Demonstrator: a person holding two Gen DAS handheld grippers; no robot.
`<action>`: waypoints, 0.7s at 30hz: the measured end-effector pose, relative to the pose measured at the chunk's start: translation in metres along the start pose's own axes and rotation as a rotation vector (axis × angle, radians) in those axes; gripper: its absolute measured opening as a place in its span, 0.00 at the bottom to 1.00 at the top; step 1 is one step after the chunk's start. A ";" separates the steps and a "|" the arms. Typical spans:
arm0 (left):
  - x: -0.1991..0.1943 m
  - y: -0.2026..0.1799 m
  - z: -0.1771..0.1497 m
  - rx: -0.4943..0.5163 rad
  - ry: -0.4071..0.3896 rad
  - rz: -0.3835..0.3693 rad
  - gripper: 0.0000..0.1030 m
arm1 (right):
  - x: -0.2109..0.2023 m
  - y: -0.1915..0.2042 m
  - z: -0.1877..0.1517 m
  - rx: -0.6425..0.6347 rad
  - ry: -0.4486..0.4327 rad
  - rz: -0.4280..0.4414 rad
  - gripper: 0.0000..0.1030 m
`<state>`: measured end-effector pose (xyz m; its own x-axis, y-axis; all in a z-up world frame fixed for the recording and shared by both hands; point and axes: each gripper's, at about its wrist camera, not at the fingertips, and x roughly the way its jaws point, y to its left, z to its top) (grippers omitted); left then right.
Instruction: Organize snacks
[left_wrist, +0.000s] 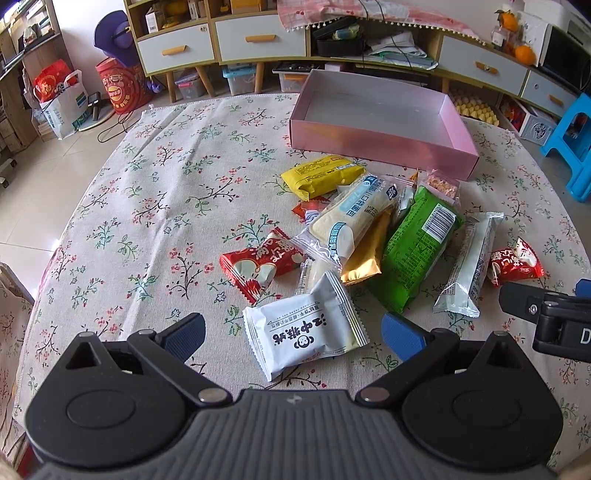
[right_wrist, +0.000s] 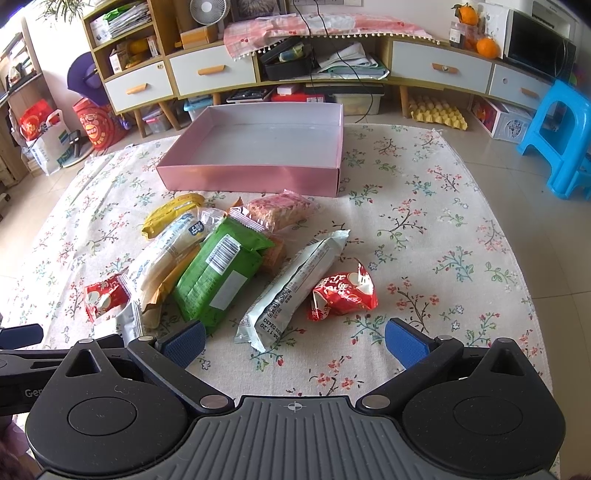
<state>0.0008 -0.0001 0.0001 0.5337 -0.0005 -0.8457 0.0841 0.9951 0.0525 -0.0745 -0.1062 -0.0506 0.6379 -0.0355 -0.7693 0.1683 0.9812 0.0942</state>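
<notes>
1. The left gripper (left_wrist: 293, 334) was spread wide, a white packet (left_wrist: 304, 330) lying flat between its fingers.
2. The right gripper (right_wrist: 295, 338) was spread too, holding nothing.
3. The snacks (right_wrist: 221, 273) lay heaped on the tablecloth (right_wrist: 443, 221) (just before the pink box (right_wrist: 251, 175)).

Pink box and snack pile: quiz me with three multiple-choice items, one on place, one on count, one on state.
1. Where does the pink box sit relative to the snack pile?
A. Beyond it, further from the cameras
B. Under it
C. Nearer the cameras

2. How many snacks are inside the box?
A. Three
B. One
C. None

3. The left hand-held gripper is:
A. Shut on the green packet
B. Open, either side of the white packet
C. Shut on nothing

Key: 1 A, the box lies past the green packet; 2 C, its floor is bare; 3 B, the blue pads stand wide apart.
</notes>
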 end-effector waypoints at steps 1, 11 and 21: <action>0.000 0.000 0.000 0.000 0.000 0.000 0.99 | 0.000 0.000 0.000 0.000 0.000 0.000 1.00; 0.000 0.000 0.000 0.000 0.002 0.000 0.99 | 0.000 0.000 0.000 0.001 0.001 0.000 1.00; 0.000 0.000 0.000 0.000 0.003 0.000 0.99 | 0.000 -0.001 0.001 0.001 0.002 0.001 1.00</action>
<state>0.0011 -0.0002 0.0001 0.5315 -0.0003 -0.8471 0.0844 0.9950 0.0526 -0.0744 -0.1069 -0.0499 0.6365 -0.0343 -0.7705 0.1683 0.9811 0.0954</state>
